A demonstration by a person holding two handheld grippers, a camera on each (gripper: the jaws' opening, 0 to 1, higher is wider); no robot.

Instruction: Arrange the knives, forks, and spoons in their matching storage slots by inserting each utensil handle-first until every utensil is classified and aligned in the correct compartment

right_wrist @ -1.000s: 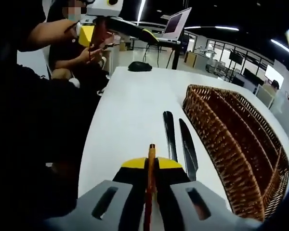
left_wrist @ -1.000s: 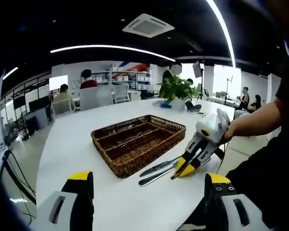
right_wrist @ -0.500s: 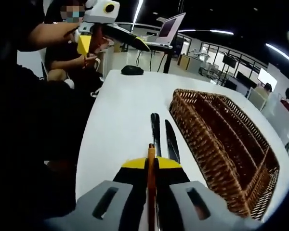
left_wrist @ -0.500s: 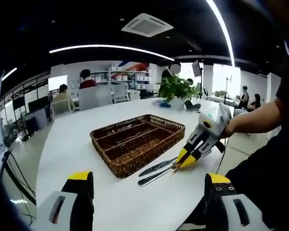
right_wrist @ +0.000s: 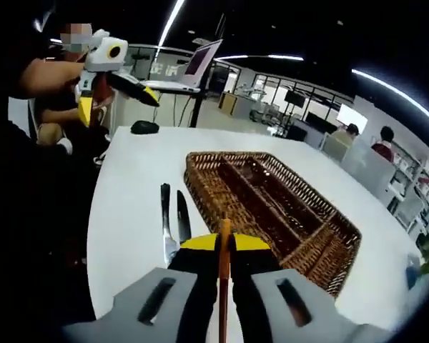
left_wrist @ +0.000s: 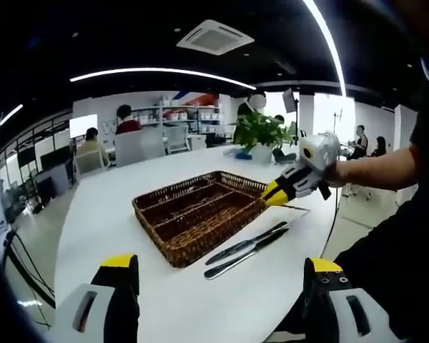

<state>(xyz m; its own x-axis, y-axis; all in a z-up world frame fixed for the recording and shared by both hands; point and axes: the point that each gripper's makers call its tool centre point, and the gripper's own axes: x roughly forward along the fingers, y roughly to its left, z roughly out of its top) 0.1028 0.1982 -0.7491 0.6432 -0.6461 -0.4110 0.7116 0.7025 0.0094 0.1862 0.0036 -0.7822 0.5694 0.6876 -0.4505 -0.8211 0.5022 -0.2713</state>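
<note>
Your right claw (right_wrist: pixel 224 246) grips one utensil (right_wrist: pixel 224 286); left claw (left_wrist: pixel 218 275) released; two knives (left_wrist: pixel 244 247) beside one basket (left_wrist: pixel 200 214).

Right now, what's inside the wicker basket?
The wicker basket has long compartments split by woven dividers. Faint utensil-like shapes lie in them in the left gripper view, too blurred to name. Its near wall hides part of the floor.

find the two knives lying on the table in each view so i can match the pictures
Left gripper view: the two knives lie side by side on the white table, lower centre-right, just in front of the wicker tray.
Right gripper view: the two knives lie left of centre, beside the wicker tray's near left corner.
Shared landmark: the wicker tray.
</note>
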